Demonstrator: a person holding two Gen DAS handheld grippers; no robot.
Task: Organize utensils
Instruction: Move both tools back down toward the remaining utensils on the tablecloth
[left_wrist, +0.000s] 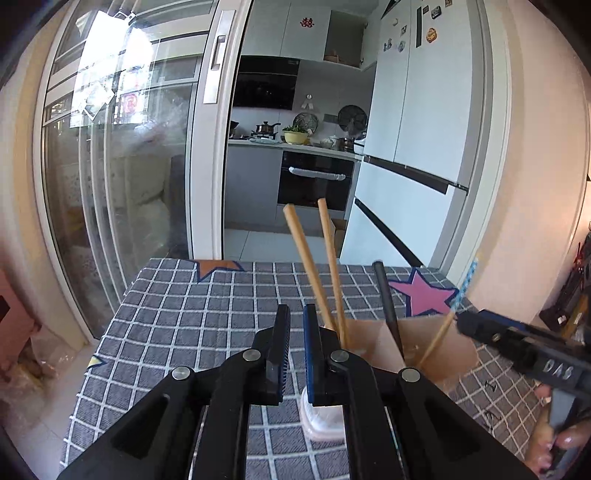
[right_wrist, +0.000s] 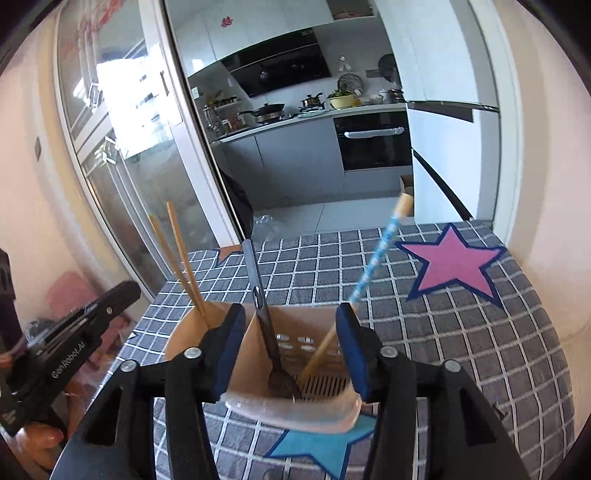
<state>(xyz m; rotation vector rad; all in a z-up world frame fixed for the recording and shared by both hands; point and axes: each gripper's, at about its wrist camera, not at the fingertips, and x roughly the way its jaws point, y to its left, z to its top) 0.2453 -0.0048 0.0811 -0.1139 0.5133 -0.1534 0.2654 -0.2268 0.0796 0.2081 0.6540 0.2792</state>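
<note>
A tan plastic utensil holder (right_wrist: 258, 354) with compartments stands on the checked tablecloth (right_wrist: 461, 350); it also shows in the left wrist view (left_wrist: 439, 350). Two plain wooden chopsticks (left_wrist: 314, 273) stand in its left compartment, also seen in the right wrist view (right_wrist: 184, 273). A black utensil (right_wrist: 264, 325) and a blue-patterned chopstick (right_wrist: 369, 273) lean in the right compartment. My left gripper (left_wrist: 296, 354) is open with a narrow gap, empty, just left of the holder. My right gripper (right_wrist: 291, 350) is open wide, its fingers astride the right compartment, holding nothing.
The table carries a grey checked cloth with a pink star (right_wrist: 454, 264), a blue star (right_wrist: 317, 446) and an orange star (left_wrist: 216, 267). A glass sliding door (left_wrist: 122, 177) is left; a kitchen and white fridge (left_wrist: 417, 140) lie beyond the far edge.
</note>
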